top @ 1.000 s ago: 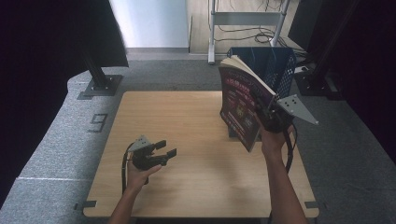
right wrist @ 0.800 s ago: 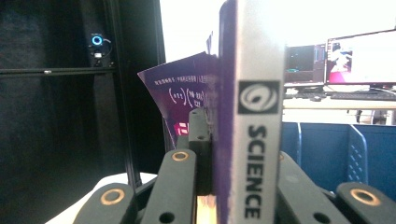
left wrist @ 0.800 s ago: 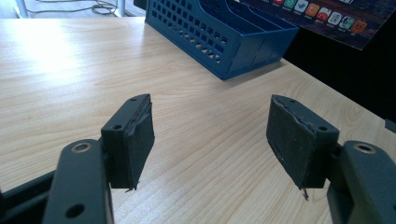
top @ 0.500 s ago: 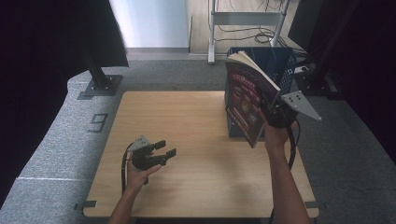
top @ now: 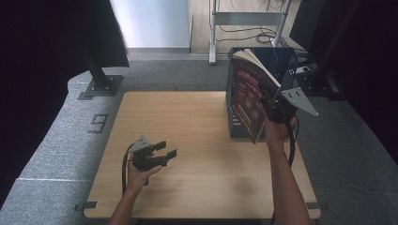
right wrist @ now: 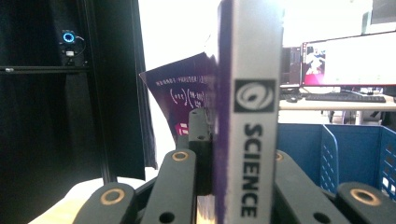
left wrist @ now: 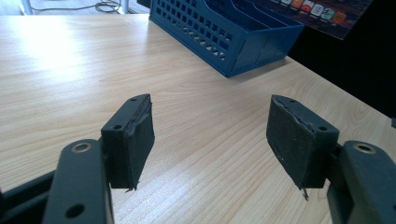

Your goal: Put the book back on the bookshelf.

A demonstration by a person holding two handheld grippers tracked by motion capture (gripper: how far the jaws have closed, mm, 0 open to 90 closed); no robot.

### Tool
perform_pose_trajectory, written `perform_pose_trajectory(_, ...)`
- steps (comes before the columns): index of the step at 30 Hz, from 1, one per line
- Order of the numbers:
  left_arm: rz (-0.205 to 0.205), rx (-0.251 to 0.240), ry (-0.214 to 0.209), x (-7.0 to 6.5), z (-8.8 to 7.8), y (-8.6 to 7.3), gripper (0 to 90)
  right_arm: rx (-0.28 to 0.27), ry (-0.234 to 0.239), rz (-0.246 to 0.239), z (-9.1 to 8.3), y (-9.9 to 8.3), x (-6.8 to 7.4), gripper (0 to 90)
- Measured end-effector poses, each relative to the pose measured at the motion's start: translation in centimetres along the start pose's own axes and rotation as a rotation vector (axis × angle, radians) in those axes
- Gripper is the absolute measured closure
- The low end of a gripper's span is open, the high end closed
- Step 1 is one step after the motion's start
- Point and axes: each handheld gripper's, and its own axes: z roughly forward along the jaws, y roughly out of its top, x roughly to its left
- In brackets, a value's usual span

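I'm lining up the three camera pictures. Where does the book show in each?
High view: book at right, upright over the blue rack.
Left gripper view: book corner at top right, above the rack.
Right gripper view: spine at centre, rack behind.
Shared landmark: blue rack.

The spine of the book (right wrist: 250, 140) reads "SCIENCE" in black vertical capitals on grey, beneath a round swirl logo in a black square. The purple cover carries small white print, too blurred to read. A grey numeral "9" (top: 99, 123) is marked on the floor mat, left of the worktop (top: 187, 140)
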Motion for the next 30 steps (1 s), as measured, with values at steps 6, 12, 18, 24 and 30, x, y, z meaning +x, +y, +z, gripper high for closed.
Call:
perform_pose_trajectory(6, -0.008, -0.006, 0.004, 0.2, -0.2, 0.0, 32.2, 0.011, -0.018, -0.012, 0.8, -0.5, -0.1, 81.6)
perform_pose_trajectory(12, -0.017, -0.007, 0.006, 0.4, -0.3, 0.0, 32.2, 0.023, -0.04, -0.013, 1.7, -0.8, -0.4, 81.6)
perform_pose_trajectory(18, -0.016, -0.009, 0.006, 0.4, -0.4, 0.0, 32.3, 0.026, -0.059, -0.03, 2.6, -0.5, -0.6, 81.6)
perform_pose_trajectory(24, -0.015, -0.007, 0.004, 0.5, -0.4, 0.0, 32.3, 0.031, -0.069, -0.028, 3.0, -0.5, -0.8, 81.5)
perform_pose_trajectory(30, -0.018, -0.011, 0.003, 0.5, -0.4, 0.0, 32.3, 0.035, -0.082, -0.022, 3.3, -0.7, -1.1, 81.5)
